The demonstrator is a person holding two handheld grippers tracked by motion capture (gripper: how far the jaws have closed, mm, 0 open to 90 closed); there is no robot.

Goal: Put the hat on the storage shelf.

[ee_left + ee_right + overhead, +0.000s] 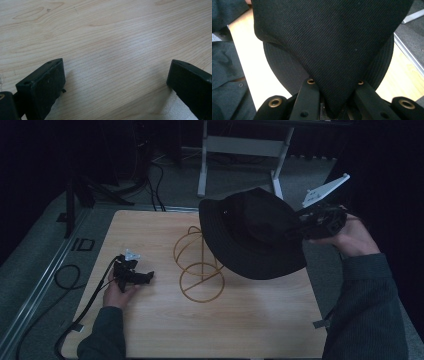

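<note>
My left gripper (148,277) lies on the table (240,325), jaws spread wide with nothing but bare wood between them. Past it the gold wire stand (199,265) sits mid-table. Above and right of that, my right gripper (299,227) is clamped on a pinch of the black hat (250,232), held in the air over the table's right half. The hat is tipped on edge, crown toward my right hand and brim facing left, its wide axis sloping down to the right.

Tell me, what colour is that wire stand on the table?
The wire stand is golden yellow, clearest in the high view.
</note>
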